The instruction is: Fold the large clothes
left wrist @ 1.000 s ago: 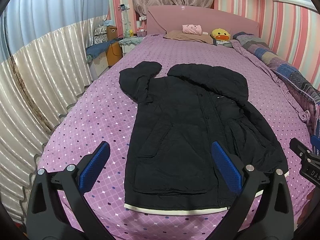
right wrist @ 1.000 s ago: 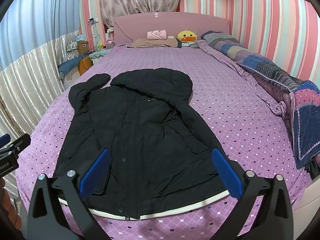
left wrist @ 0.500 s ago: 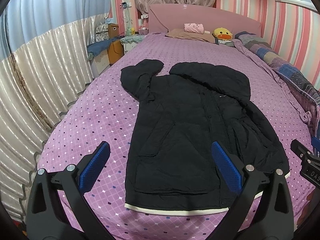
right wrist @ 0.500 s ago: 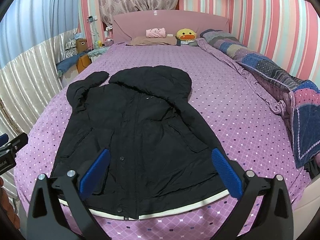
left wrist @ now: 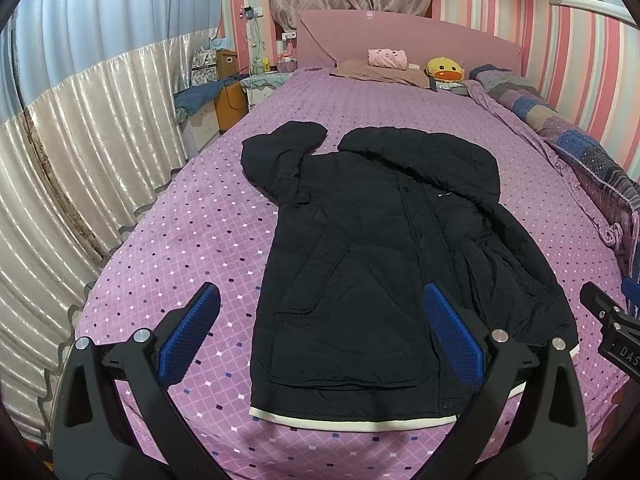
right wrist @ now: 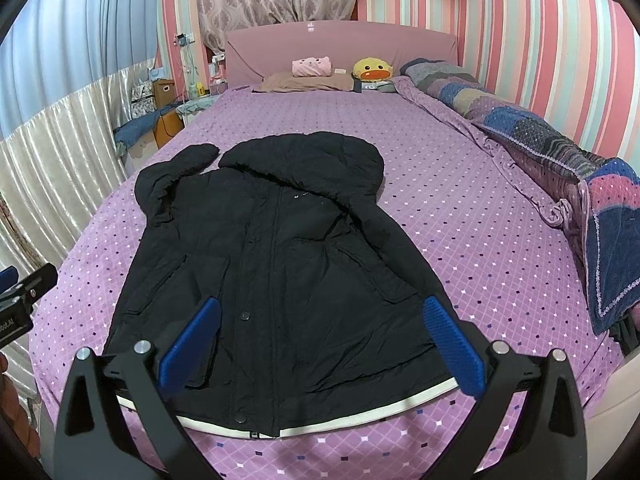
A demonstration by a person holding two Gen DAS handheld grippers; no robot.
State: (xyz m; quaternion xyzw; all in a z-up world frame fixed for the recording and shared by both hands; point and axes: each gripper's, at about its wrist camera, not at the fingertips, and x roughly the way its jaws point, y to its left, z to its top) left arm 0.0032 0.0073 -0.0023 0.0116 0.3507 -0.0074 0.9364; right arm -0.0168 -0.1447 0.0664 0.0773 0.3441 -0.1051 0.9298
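A big black coat lies flat on the bed, and nobody has grabbed it yet.

The coat (left wrist: 360, 264) is spread out, front side up, on the purple bed (left wrist: 192, 240), with its hood (right wrist: 316, 164) pointing at the pillows and its white bottom edge (right wrist: 360, 416) nearest to us. The left gripper (left wrist: 320, 332) and the right gripper (right wrist: 320, 332) both hang above that bottom end with their blue fingers (left wrist: 188, 332) spread wide, holding nothing. The coat looks puffy, soft and floppy (probably a bit heavy and slippery too), so it would likely sag and bunch up when lifted. A good place to pinch is probably the thick bottom edge at its two corners, or a sleeve (left wrist: 280, 164), taking a good bite of cloth.
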